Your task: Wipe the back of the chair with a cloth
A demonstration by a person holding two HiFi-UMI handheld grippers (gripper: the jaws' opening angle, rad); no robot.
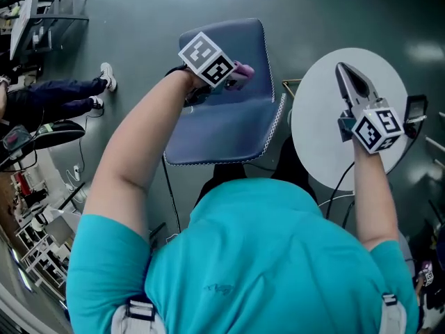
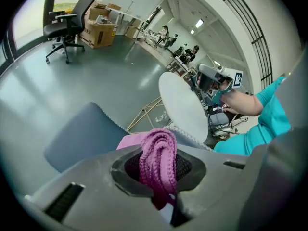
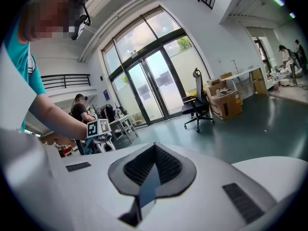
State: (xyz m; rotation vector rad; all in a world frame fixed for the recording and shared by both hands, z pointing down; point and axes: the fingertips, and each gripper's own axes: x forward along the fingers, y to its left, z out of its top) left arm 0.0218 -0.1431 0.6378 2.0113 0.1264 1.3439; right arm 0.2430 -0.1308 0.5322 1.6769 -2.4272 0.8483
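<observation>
Fingers of the left gripper (image 1: 238, 75), from the head view, pinching a pink knitted cloth (image 1: 244, 69) over the blue chair (image 1: 229, 127); right gripper (image 1: 342, 68) pressed together above the round white table (image 1: 313, 138). Left gripper view: cloth bunched between the pads, chair just beyond. Right gripper view: pads together, gripping nothing.
</observation>
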